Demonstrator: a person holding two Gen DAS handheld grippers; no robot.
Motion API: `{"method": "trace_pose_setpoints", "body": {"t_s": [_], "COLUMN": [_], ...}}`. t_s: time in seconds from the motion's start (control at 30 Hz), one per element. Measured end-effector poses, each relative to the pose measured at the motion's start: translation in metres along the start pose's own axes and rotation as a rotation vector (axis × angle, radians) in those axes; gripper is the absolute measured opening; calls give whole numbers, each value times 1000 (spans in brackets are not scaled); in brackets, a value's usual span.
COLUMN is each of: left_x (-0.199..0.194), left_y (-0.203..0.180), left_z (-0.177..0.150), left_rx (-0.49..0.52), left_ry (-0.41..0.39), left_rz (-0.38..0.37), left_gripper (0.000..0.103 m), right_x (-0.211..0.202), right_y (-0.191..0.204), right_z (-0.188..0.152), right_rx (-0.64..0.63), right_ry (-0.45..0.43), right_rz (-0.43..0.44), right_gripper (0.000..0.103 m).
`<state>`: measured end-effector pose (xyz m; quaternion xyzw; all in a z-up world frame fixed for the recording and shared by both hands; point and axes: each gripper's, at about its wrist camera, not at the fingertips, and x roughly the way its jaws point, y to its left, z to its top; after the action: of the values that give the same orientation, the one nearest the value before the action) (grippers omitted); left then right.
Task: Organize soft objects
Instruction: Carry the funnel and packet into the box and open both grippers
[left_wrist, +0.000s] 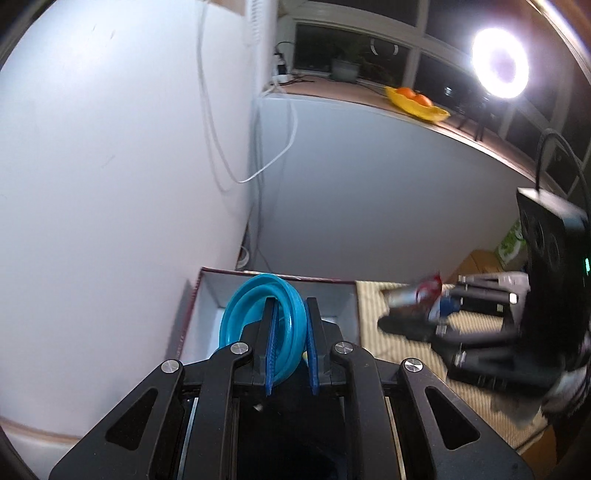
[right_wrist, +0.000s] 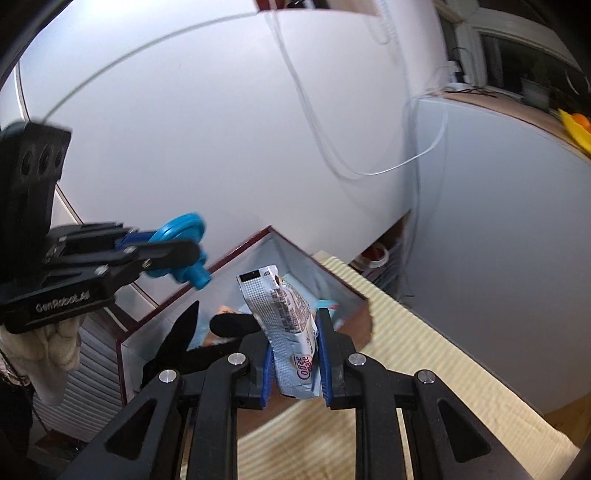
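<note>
Our left gripper is matte black w/ two angular linkage arms per side, triangular cutouts, and round silver screws at the pivots. Its fingers carry ribbed blue pads. Our right gripper has the same build: black links, silver screws, blue pads. In the right wrist view, at 9 o'clock, the left unit's body shows white "GenRobot.ai" lettering, three round recesses, and a cream knit glove beneath it.

One blue collapsible silicone funnel, one silver Coffee-mate sachet, one open red-rimmed cardboard box, two oranges in one yellow dish.
</note>
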<state>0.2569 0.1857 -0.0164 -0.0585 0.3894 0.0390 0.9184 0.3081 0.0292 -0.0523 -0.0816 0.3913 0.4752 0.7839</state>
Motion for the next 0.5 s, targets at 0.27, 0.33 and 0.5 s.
{"method": "trace_pose_setpoints", "body": {"t_s": [0.27,0.33,0.5], "left_x": [31,36,43], "left_y": [18,18,16], "left_z": [5,4,5], "left_rx": [-59,-62,-54], "left_ry": [40,49,50], "left_rz": [27,30,51], "left_gripper": [12,12,13], "right_x": [40,47,58], "right_y": [14,18,20], "right_z": [-1,-1,0], "right_rx": [-21,-26,-43], "right_ry": [59,69,80], "right_rz": [21,22,7], "right_gripper": [18,18,21]}}
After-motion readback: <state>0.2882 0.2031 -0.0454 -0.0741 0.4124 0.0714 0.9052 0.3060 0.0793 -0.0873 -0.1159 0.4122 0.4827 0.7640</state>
